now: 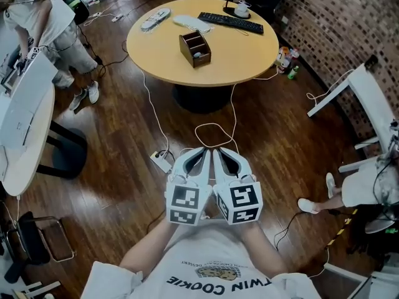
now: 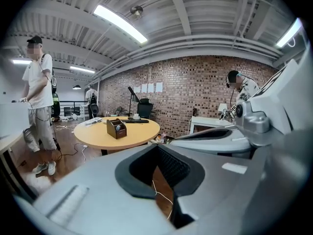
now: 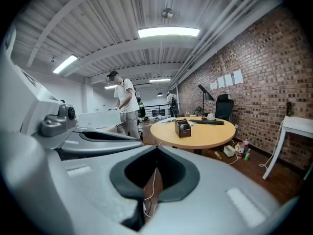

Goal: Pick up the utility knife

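I cannot make out a utility knife in any view. A round wooden table [image 1: 237, 52] stands ahead across the floor, with a brown wooden organiser box [image 1: 195, 47] near its middle. The same box [image 2: 116, 128] shows in the left gripper view, and the box [image 3: 183, 128] shows again in the right gripper view. My left gripper [image 1: 201, 152] and right gripper [image 1: 219, 154] are held side by side close to my chest, pointing at the table. Both are shut and empty: the left gripper [image 2: 157, 146] and right gripper [image 3: 157, 150] each have their tips meeting.
A black keyboard [image 1: 230, 22], a white cup [image 1: 241, 9] and white items lie on the table's far side. White cables [image 1: 215, 129] and a power strip [image 1: 161, 161] lie on the floor ahead. A person [image 1: 50, 23] stands by a white desk [image 1: 19, 123] on the left. Another white desk [image 1: 374, 98] and a seated person [image 1: 368, 185] are on the right.
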Motion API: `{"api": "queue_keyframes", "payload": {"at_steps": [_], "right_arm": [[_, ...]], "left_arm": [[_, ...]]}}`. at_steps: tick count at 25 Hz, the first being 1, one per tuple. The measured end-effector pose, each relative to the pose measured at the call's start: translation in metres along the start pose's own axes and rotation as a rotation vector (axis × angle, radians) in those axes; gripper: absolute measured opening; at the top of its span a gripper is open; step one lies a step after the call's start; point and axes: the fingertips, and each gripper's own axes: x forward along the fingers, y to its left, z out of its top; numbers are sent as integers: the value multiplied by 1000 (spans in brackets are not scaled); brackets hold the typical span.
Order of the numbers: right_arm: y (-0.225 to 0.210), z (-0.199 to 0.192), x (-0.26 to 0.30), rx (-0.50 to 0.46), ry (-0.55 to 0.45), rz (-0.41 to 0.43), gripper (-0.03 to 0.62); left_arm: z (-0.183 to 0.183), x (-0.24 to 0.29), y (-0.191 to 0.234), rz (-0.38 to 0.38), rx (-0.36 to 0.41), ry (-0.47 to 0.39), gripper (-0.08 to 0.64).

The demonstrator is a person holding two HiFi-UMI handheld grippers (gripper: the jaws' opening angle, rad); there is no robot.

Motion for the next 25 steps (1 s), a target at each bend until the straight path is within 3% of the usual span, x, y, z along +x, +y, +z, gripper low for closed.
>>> {"api": "queue_keyframes", "payload": {"at_steps": [9,25], "right_arm": [[-14,4,30,-8,9,12,-2],[-120,47,127,5,5,98,-2]], "left_arm": [[6,31,17,12,-13,1,7],[43,164,53,103,-38,33,8]]}}
